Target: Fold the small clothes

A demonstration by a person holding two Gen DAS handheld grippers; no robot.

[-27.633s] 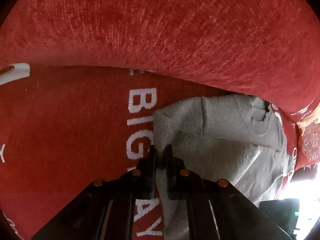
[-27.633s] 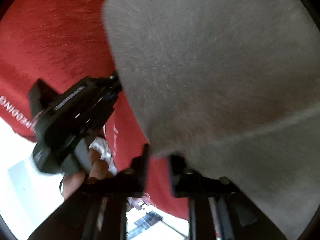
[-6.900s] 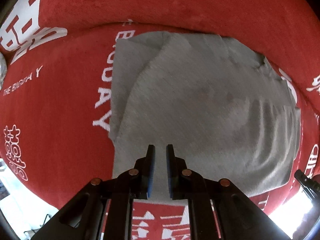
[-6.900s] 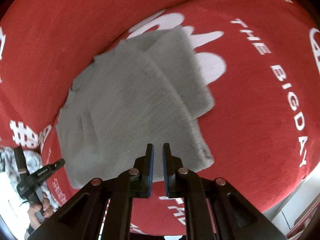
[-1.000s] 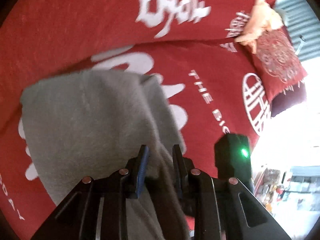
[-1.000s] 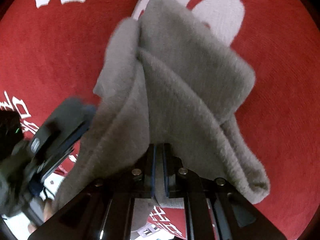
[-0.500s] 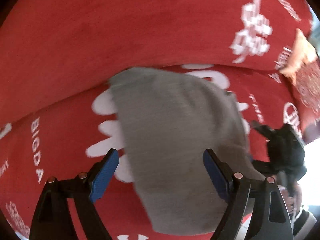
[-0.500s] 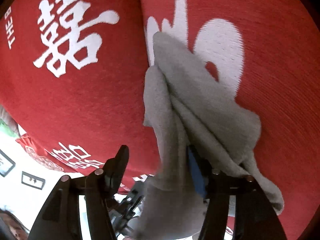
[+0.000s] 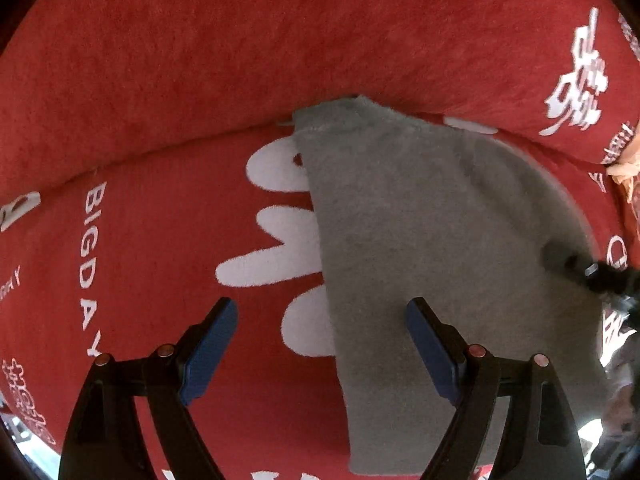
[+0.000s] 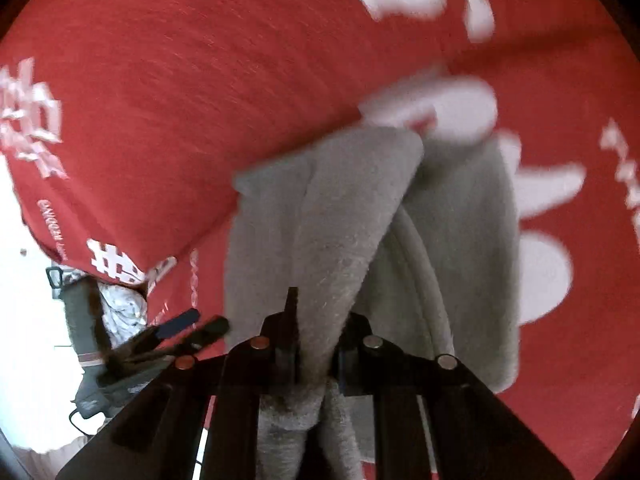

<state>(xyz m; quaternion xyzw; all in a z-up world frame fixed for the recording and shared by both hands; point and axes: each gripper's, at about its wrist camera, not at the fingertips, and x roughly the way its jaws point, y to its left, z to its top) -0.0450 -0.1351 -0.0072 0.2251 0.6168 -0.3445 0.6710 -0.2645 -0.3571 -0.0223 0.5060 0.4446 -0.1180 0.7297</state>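
A folded grey garment (image 9: 440,240) lies on the red sofa seat (image 9: 160,260), its far corner against the backrest. My left gripper (image 9: 320,332) hovers over the garment's left edge, jaws wide open, blue pads (image 9: 208,340) clear of the cloth. In the right wrist view the grey garment (image 10: 340,220) rises in a bunched fold into my right gripper (image 10: 320,328), whose jaws are closing on that fold, with cloth squeezed between the fingers. The right gripper (image 9: 592,274) shows blurred at the garment's right edge. The left gripper (image 10: 188,328) shows at the lower left.
The red backrest (image 9: 240,40), printed with white characters, curves behind the seat. White lettering and blob shapes (image 9: 276,256) mark the seat. An orange-patterned item (image 9: 628,172) sits at the far right. The sofa's front edge and bright floor (image 10: 32,280) lie to the left.
My left gripper let go of the garment, opened wide and swung over its left edge. The right gripper opened, then closed again on a fold and lifted it.
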